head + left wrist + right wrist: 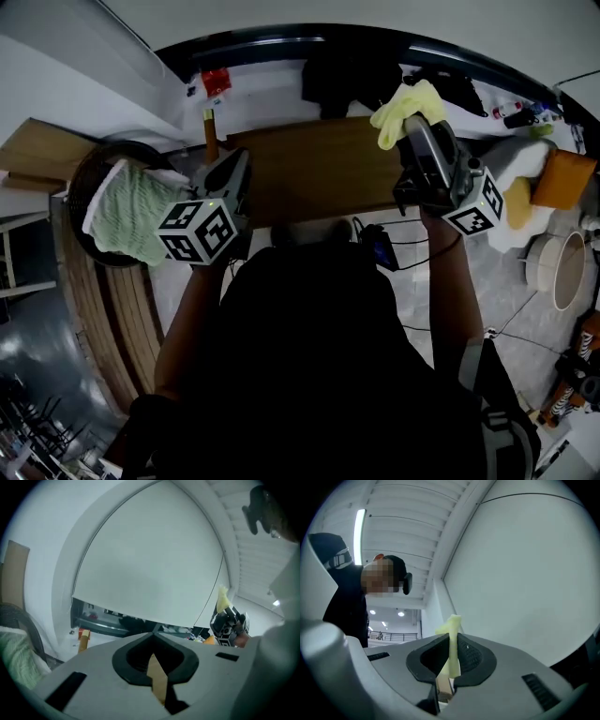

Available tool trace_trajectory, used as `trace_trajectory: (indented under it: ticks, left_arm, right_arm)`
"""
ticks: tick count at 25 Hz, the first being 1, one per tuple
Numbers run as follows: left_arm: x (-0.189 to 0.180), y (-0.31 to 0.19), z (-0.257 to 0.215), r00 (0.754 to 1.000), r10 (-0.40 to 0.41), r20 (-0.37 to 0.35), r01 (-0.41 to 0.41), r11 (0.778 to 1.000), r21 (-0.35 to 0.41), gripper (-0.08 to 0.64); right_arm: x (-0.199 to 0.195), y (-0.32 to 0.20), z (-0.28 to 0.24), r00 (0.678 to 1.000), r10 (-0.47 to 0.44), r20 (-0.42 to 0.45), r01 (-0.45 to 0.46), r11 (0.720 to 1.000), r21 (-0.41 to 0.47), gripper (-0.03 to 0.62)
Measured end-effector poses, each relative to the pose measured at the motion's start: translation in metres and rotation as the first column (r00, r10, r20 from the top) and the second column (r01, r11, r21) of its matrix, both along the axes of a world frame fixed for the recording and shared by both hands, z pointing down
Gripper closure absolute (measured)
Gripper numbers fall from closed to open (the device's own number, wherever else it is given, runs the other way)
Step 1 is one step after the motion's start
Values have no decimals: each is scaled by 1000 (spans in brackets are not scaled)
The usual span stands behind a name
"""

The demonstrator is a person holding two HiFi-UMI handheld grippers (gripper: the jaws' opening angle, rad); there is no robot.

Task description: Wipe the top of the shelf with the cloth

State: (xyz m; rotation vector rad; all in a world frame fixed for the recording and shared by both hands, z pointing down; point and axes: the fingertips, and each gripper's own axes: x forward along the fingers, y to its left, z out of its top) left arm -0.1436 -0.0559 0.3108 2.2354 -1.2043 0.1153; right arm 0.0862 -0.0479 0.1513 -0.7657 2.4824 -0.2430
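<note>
Pale yellow cloth (410, 105): a soft, crumpled rag bunched at the far right corner of the brown wooden shelf top (319, 173). In the right gripper view only a thin fold (449, 623) stands up past the pads.
Right claw (407, 129): pinching that cloth. The right gripper view shows the two dark pads closed on the fold (451, 641) and looks up at wall and ceiling, so the claw seems tilted upward.
Cloth against claw: it is held at the very tips, with most of it spilling out beyond and above them. I cannot tell whether any of it touches the wood.
Left claw (241, 163): pressed together with nothing gripped (152, 635). It is over the left end of the shelf top, well apart from the cloth.
Step in hand: judged as bringing the cloth down for the wipe.
Doing it well: tip the right claw down so the loose bulk lies flat on the wood. Drag it along the top from the right edge toward the left edge in overlapping passes, pressing lightly so the hard pads stay off the surface.
Risk: the fold in the pads is narrow, so a snag at the shelf edge could pull it free.
Beside the shelf: a dark round woven basket (89, 178) holding a green knitted fabric (131, 216), just past the left edge.
</note>
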Motion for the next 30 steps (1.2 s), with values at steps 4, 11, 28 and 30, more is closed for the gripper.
trace_trajectory:
  ticks: [4,11,28,30]
  left_arm:
    - [-16,4,-3,1000,20,-19,-20,1000,8,548]
    - [-24,11,-15,989,125,-79,-121,991,52,548]
    - [29,81,-68,893,433,-125,-376,870,320,549]
    - [35,84,-71,899,421,-123,-367,876,313,549]
  right_arm:
    - [30,7,-18,993,105,48,-107,993,48,549]
    - [14,35,-61,991,71,110,-86,987,135,549]
    - [-87,102,-4,963,-264,-45,264,964,7,549]
    - [-87,103,2,953,-297,-51,297,955,-9,549]
